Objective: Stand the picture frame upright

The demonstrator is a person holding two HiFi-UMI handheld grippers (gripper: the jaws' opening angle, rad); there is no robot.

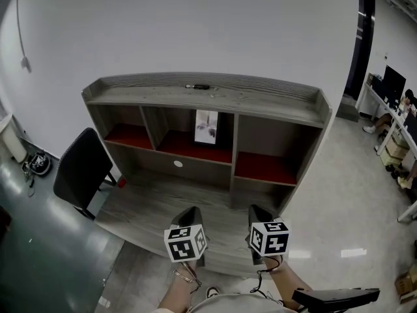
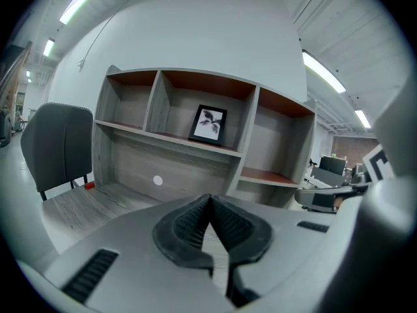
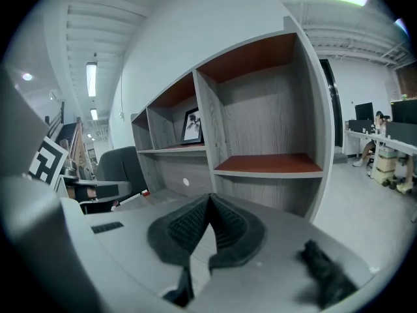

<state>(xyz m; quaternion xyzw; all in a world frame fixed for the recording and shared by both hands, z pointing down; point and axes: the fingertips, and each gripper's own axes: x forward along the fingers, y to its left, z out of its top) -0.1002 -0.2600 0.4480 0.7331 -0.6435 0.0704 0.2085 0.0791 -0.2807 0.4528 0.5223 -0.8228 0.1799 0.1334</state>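
Note:
The black picture frame [image 1: 206, 126] stands upright in the middle compartment of the grey desk hutch [image 1: 215, 100], on its red shelf. It shows again as the same frame [image 2: 208, 124] in the left gripper view and small [image 3: 191, 126] in the right gripper view. My left gripper [image 1: 190, 215] and right gripper [image 1: 258, 214] hover side by side over the desk's front part, well short of the frame. Both are shut with nothing between the pads; the left pads [image 2: 195, 222] and the right pads [image 3: 194, 223] meet at their tips.
A black office chair [image 1: 81, 168] stands at the desk's left end. A small dark object [image 1: 197, 87] lies on top of the hutch. The left and right compartments have red floors. Desks with monitors and a seated person [image 1: 399, 113] are far to the right.

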